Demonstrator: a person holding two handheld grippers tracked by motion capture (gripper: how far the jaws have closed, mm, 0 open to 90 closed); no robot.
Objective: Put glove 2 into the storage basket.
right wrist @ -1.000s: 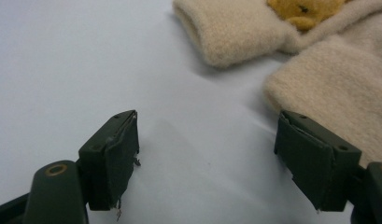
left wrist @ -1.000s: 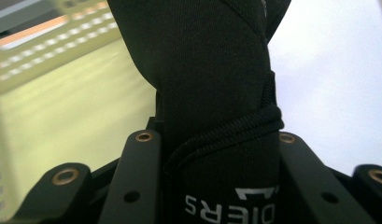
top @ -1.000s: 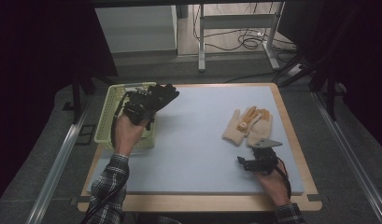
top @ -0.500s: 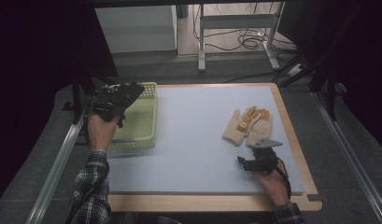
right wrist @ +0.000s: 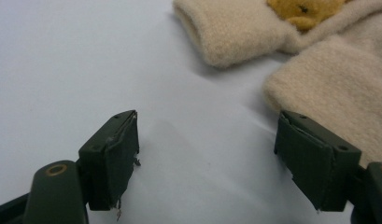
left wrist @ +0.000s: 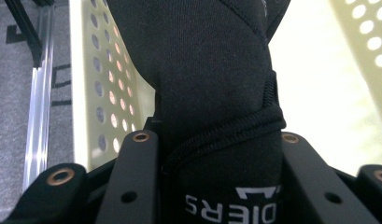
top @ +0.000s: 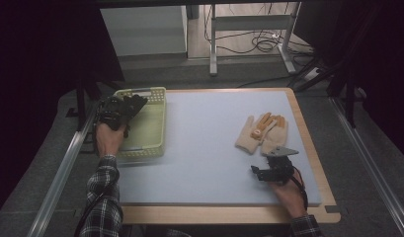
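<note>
The black glove [left wrist: 212,93], soft knit with white lettering at its cuff, hangs over the pale green perforated basket [top: 151,129], pinched by the left gripper [top: 121,109] fingers. One black glove, one basket. On the blue bench [top: 204,143], two cream gloves [top: 262,133] lie beside the right gripper [right wrist: 207,158], fingers spread apart.

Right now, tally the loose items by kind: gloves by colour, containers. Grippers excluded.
Black glove: 1, clamped in the left gripper over the basket
Cream gloves: 2, on the mat, in front of the open right gripper
Pale green basket: 1
Total: 4
</note>
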